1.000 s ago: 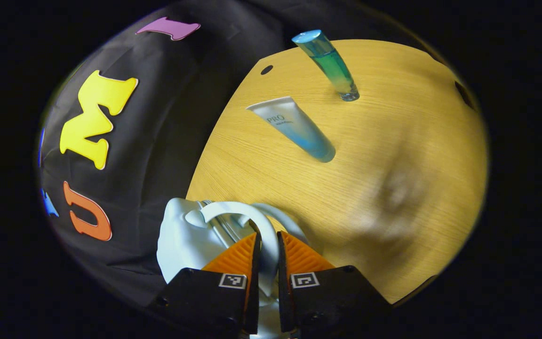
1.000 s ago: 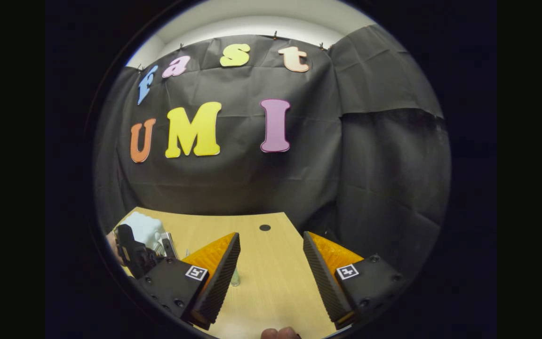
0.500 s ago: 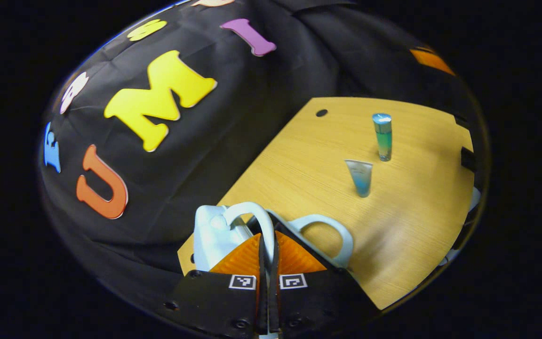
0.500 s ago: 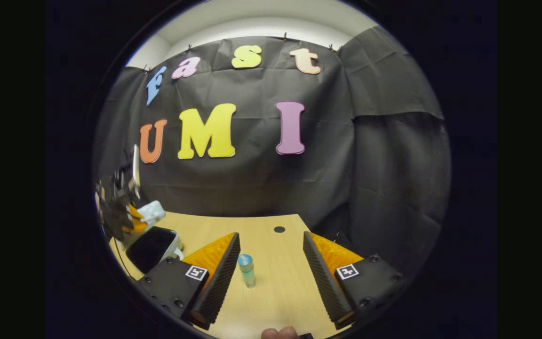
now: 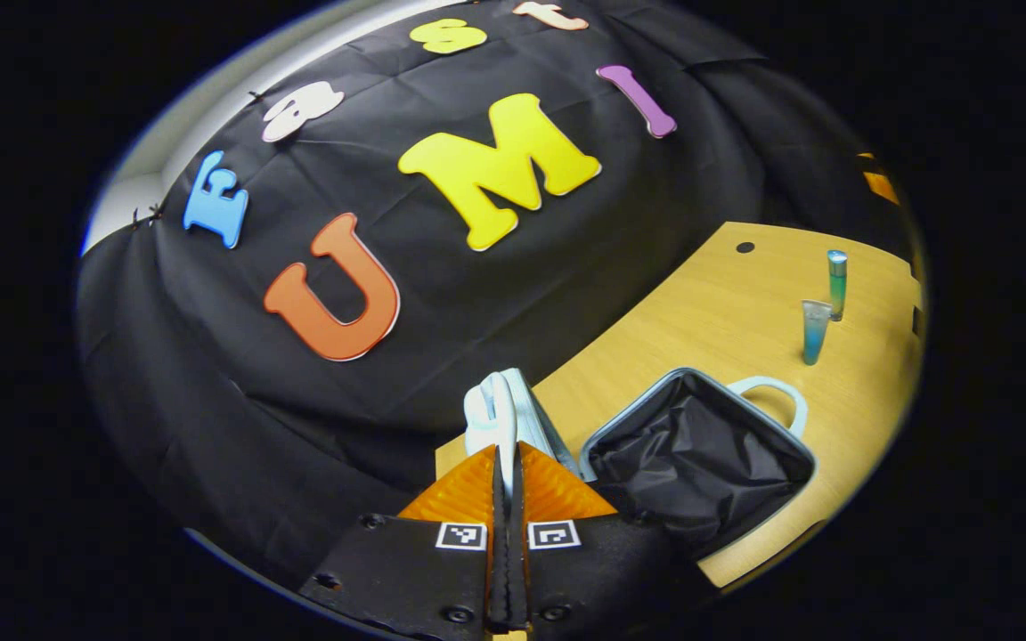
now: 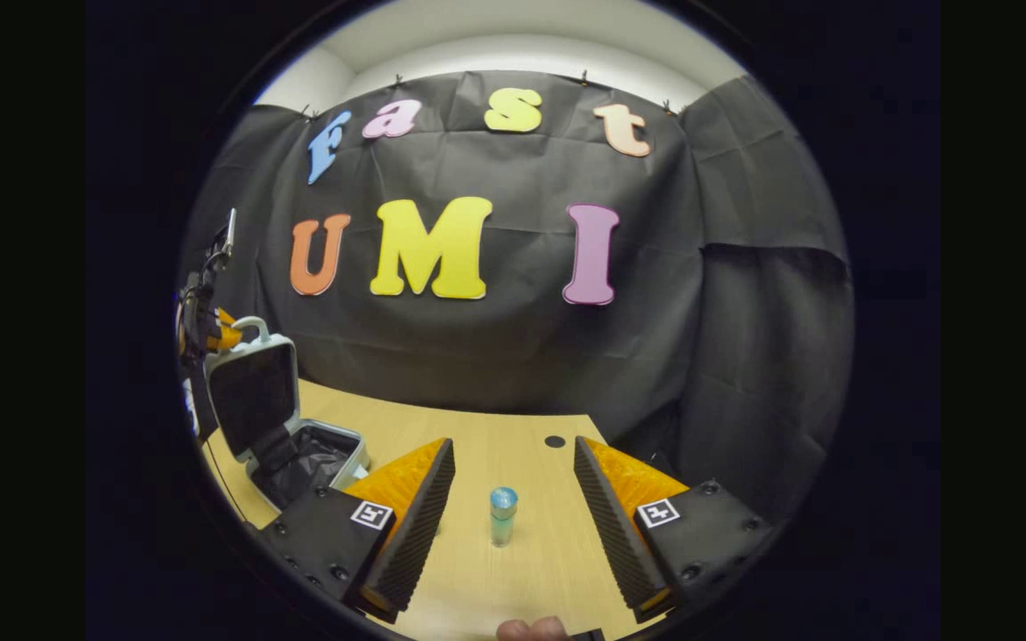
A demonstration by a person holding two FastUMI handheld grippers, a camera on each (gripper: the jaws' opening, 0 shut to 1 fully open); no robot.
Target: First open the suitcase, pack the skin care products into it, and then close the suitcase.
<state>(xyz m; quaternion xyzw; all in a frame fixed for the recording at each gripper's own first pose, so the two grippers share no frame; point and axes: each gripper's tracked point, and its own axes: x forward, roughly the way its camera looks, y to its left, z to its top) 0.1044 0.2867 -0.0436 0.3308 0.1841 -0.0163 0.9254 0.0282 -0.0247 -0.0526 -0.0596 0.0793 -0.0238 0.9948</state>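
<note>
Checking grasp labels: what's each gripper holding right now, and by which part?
Left gripper is shut on the suitcase lid's handle, lid raised. Right gripper is open, holding nothing.

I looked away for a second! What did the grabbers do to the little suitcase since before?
The left gripper, shut on the lid's handle, swung the lid up, so the suitcase now stands open, showing its black lining. The right gripper stayed open, and the green bottle and blue tube kept standing on the table.
</note>
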